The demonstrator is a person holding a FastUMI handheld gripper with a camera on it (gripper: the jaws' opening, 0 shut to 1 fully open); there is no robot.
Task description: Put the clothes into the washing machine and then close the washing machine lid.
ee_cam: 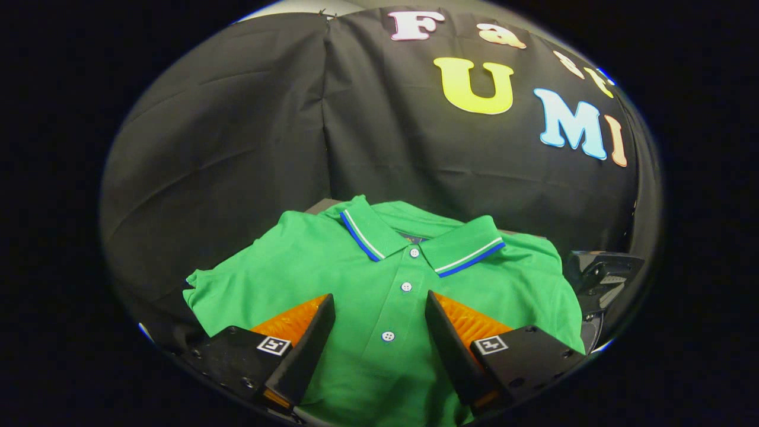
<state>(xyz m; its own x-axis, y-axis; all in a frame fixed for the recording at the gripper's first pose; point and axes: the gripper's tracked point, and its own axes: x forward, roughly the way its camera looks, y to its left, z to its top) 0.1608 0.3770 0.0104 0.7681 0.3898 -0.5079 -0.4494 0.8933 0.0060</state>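
A green polo shirt [356, 267] lies spread flat, face up, its collar trimmed in blue and white and pointing away from me. Three white buttons run down its placket. My gripper [380, 299] hovers over the shirt's chest, open, with one finger on each side of the placket and nothing held between them. The lowest button sits in the gap between the fingers. I cannot tell whether the fingertips [323, 305] touch the cloth.
A dark grey object [602, 276] with angular parts sits just beyond the shirt's right shoulder, past the right finger. The booth's black cloth wall [249, 136] rises close behind the collar. A dark surface edge [323, 206] peeks out behind the shirt's collar.
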